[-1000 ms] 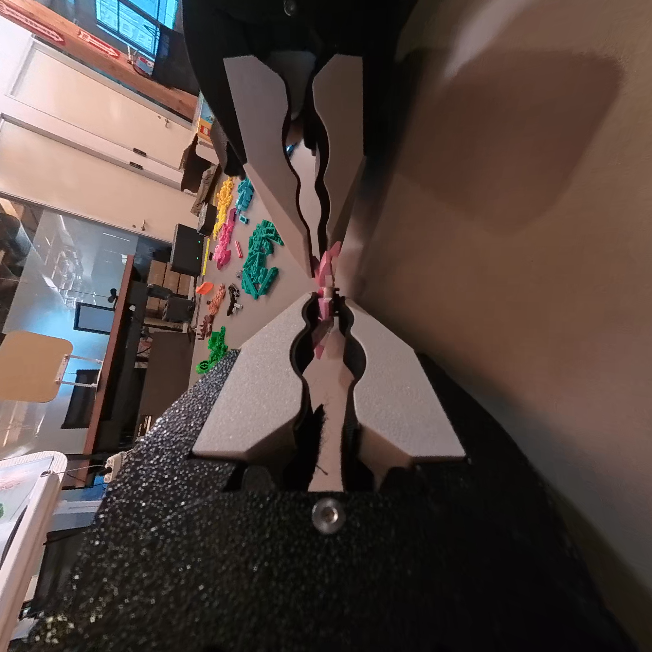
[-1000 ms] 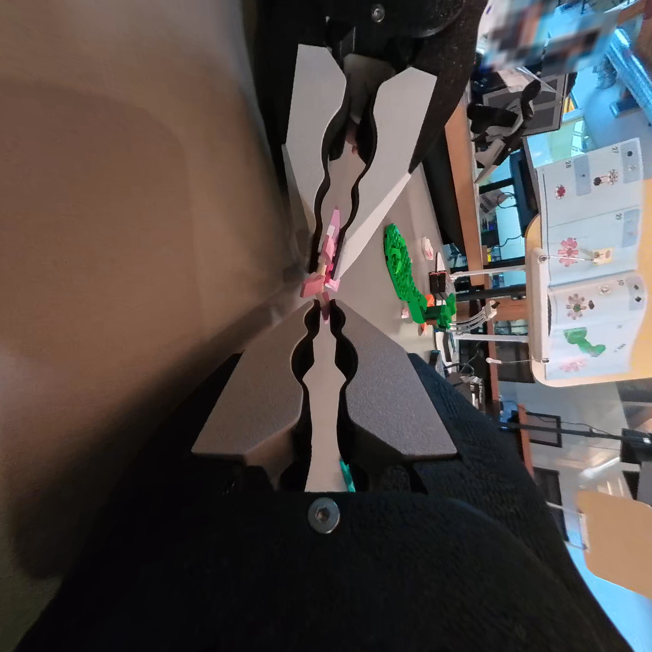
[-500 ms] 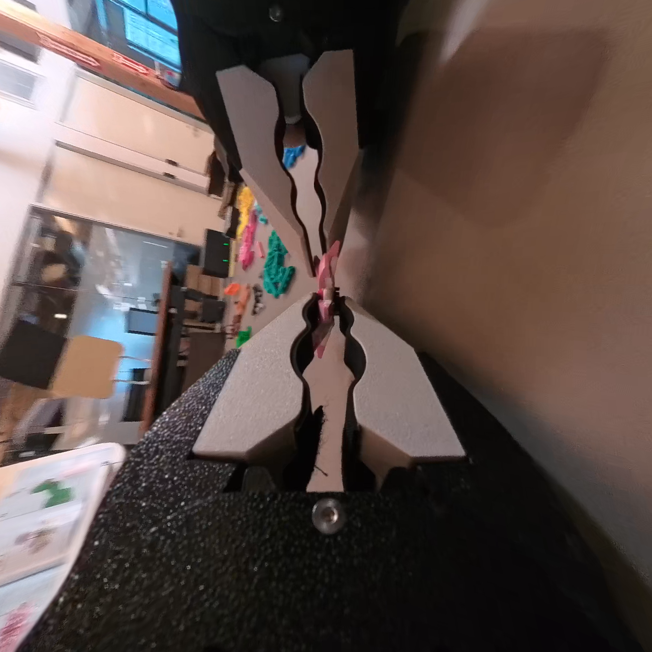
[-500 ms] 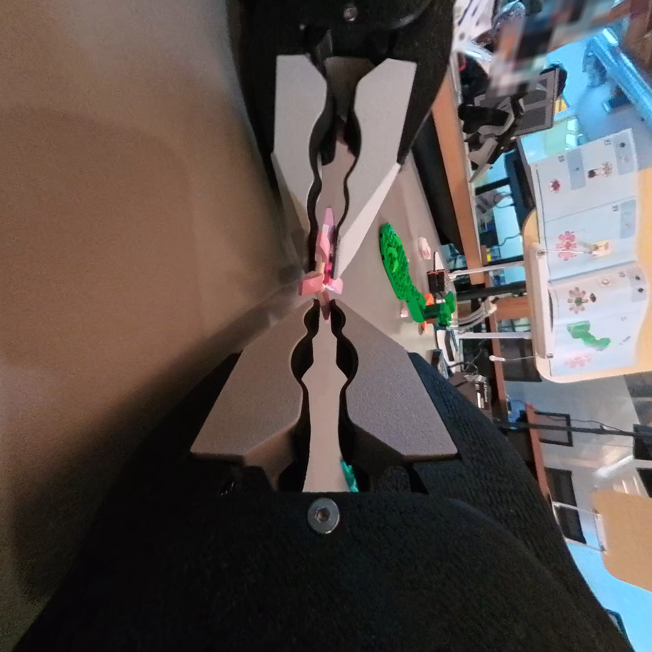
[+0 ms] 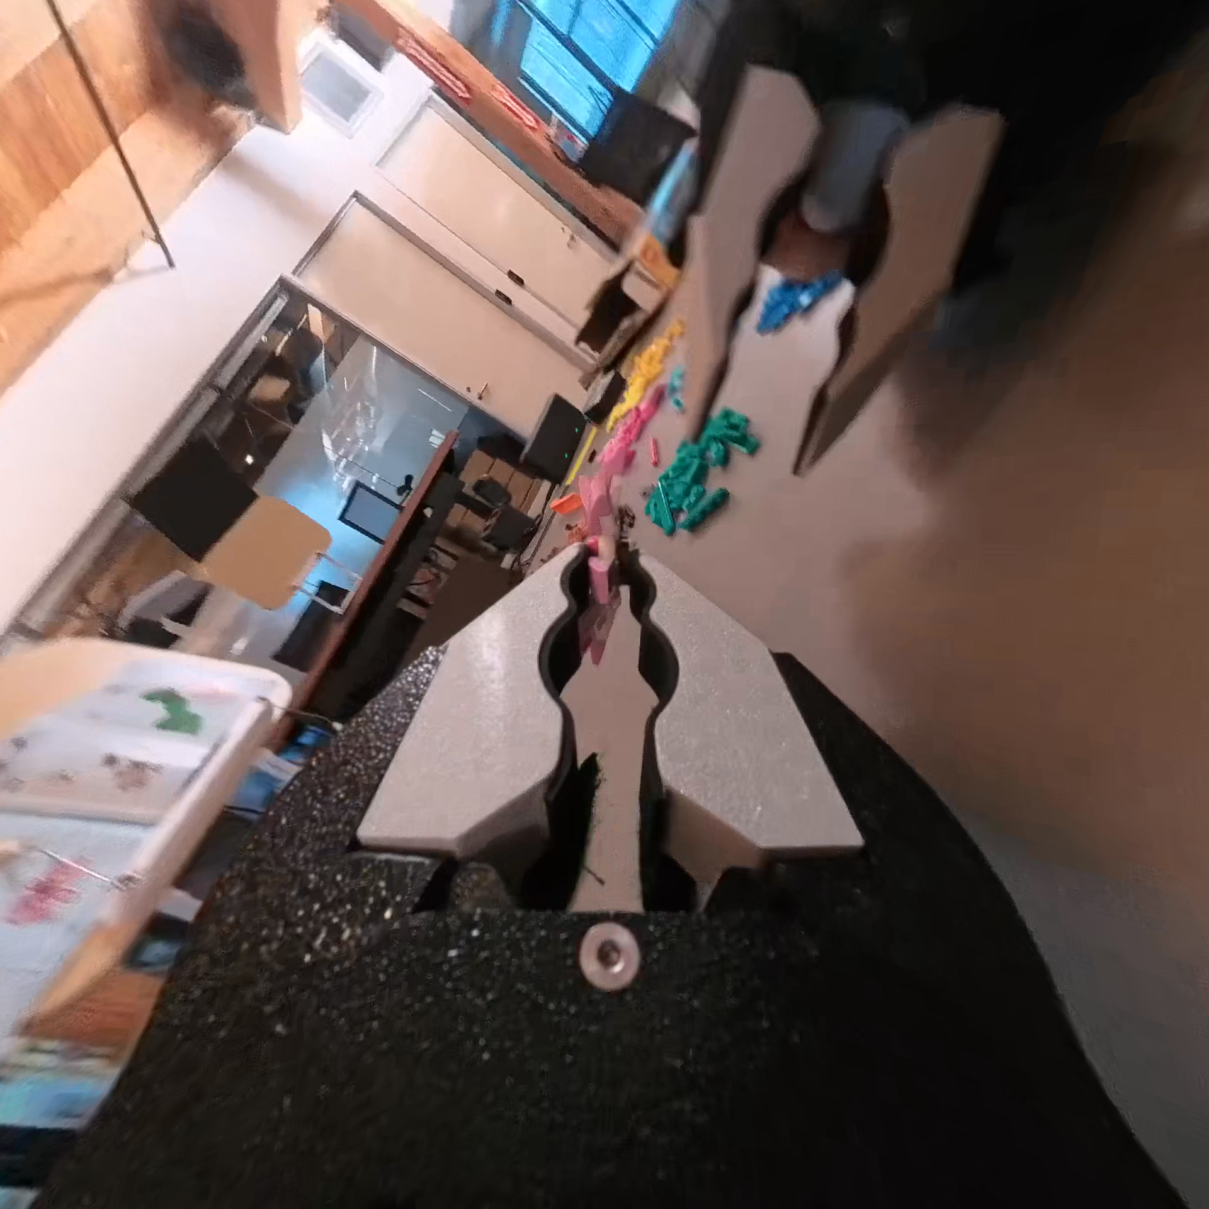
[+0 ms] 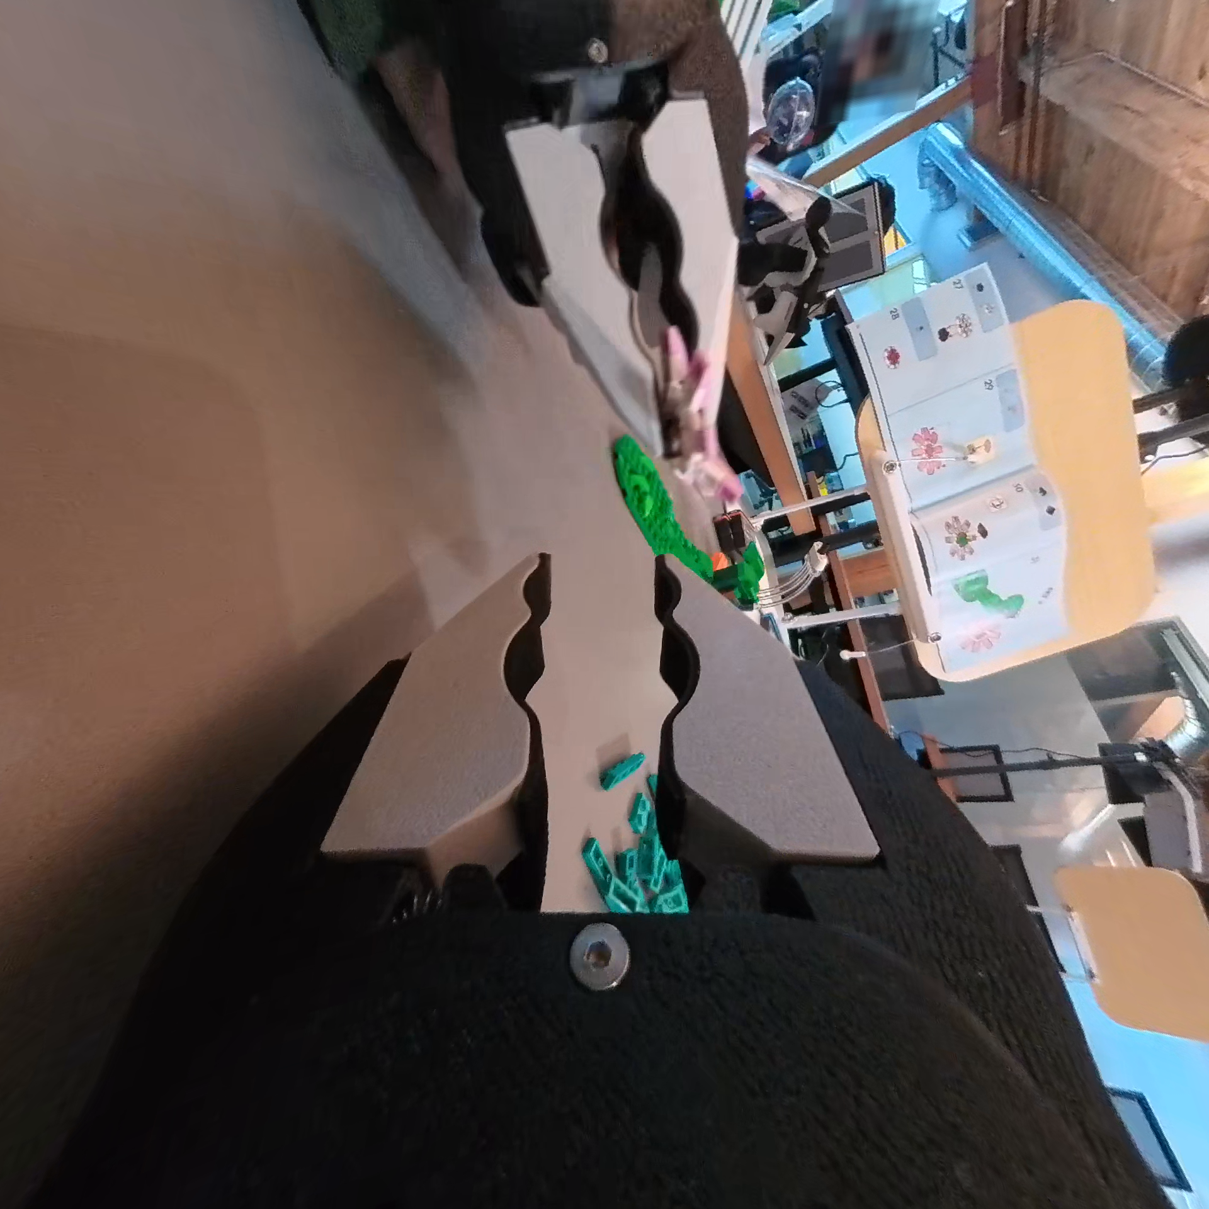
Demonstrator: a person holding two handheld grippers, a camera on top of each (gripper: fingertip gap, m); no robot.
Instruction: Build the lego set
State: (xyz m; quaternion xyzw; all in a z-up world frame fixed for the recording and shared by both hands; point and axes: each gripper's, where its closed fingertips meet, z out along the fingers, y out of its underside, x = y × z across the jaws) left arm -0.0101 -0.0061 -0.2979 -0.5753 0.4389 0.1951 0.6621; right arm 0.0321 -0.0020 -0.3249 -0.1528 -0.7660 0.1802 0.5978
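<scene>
Counted: two grippers, left gripper (image 5: 605,562) and right gripper (image 6: 598,562); one pink assembly (image 5: 602,582); one green plate (image 6: 644,504); one open instruction booklet (image 6: 968,471).

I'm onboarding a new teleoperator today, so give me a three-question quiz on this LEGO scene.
1. True or false: the right gripper is shut on a brick.
2. Which gripper holds the pink piece? A) left gripper B) right C) neither
3. Fill in: the pile of bricks seen low between the right gripper's fingers is ___ in colour.

Key: 1 false, it is open and empty. 2 A. 3 teal.
</scene>
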